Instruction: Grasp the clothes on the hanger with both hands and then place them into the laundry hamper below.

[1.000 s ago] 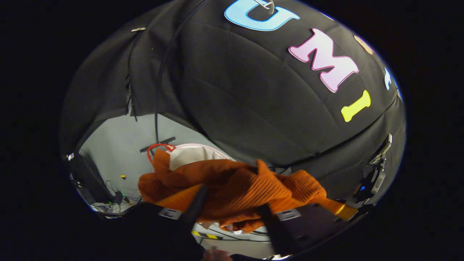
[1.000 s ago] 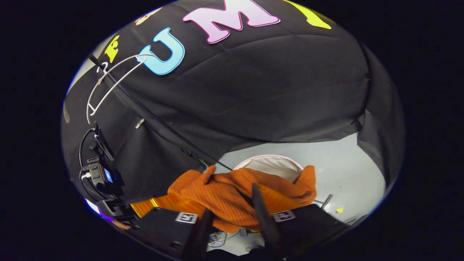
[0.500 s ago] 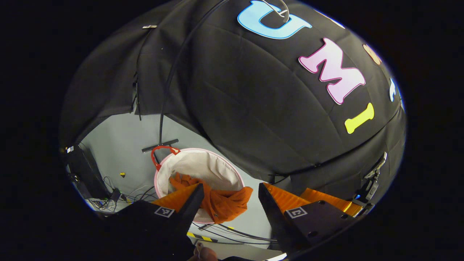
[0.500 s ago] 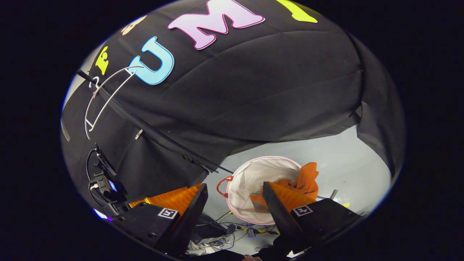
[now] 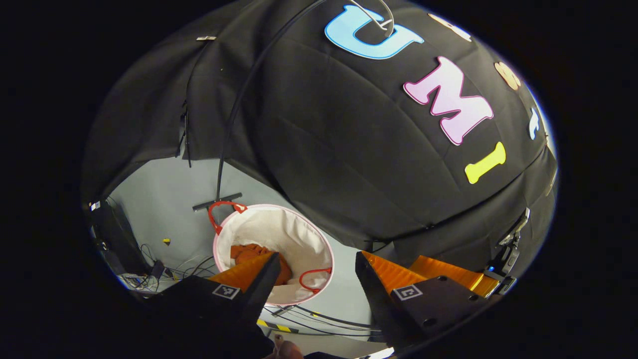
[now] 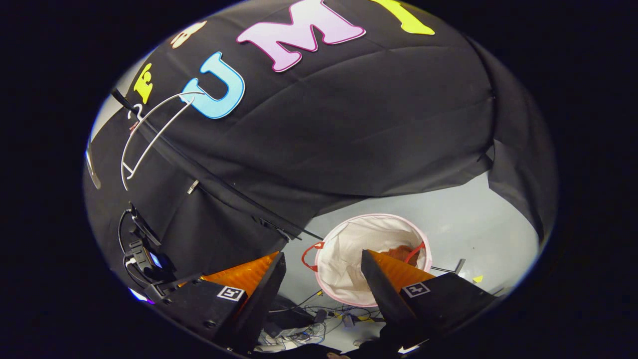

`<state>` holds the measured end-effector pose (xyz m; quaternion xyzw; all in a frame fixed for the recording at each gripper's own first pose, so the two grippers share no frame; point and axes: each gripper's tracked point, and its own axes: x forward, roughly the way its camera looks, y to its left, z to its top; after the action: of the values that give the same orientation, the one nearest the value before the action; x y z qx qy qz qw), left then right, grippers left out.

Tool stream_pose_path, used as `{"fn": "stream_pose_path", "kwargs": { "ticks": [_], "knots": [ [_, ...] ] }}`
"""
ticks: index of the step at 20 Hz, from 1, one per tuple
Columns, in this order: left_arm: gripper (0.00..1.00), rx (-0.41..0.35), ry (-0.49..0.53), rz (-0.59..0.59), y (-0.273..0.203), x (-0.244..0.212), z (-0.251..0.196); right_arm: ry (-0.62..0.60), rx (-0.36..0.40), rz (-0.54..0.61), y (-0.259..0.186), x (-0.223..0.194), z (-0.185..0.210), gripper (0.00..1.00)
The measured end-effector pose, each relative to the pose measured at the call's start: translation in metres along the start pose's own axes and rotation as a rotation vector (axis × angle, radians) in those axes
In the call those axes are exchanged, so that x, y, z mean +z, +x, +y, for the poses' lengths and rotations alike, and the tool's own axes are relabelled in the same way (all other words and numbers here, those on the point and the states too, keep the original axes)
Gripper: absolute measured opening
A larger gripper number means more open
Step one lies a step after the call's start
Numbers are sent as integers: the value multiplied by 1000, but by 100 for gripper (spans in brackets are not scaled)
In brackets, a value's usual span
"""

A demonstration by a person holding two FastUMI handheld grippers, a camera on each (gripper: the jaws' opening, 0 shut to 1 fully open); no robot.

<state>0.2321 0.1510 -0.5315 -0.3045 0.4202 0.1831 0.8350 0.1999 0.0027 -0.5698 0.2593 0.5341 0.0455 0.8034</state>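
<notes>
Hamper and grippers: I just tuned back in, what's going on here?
The orange garment lies inside the white hamper on the floor. Both grippers, left and right, hang above the hamper with fingers apart, holding nothing. In the right gripper view, the white hanger hangs bare on its rail, so the drop looks done.

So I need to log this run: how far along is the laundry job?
Essentially done. The orange garment lies inside the white hamper, and the white hanger hangs bare. Left gripper and right gripper have open jaws holding nothing. Nothing visible remains.
</notes>
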Motion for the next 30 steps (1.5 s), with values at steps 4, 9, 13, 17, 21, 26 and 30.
{"fn": "stream_pose_path", "kwargs": {
  "ticks": [4, 9, 13, 17, 21, 26, 30],
  "knots": [
    [96, -28, 41, -35, -37, 2, 9, -7, -4, -42, -28, -16, 19, 99],
    [95, -83, 167, -91, -105, 4, 20, -23, -8, -148, -84, -41, 55, 99],
    [96, -123, 302, -157, -167, -2, 22, -28, 2, -250, -138, -63, 85, 98],
    [96, -162, 414, -224, -224, -11, 18, -57, 5, -317, -189, -80, 108, 98],
    [95, -193, 526, -287, -280, -16, 4, -161, -6, -434, -249, -76, 135, 98],
    [95, -292, 632, -423, -359, -13, -35, -299, -40, -621, -336, -71, 168, 98],
    [95, -414, 643, -539, -425, -9, -72, -449, -132, -793, -403, -59, 183, 98]
  ]
}}
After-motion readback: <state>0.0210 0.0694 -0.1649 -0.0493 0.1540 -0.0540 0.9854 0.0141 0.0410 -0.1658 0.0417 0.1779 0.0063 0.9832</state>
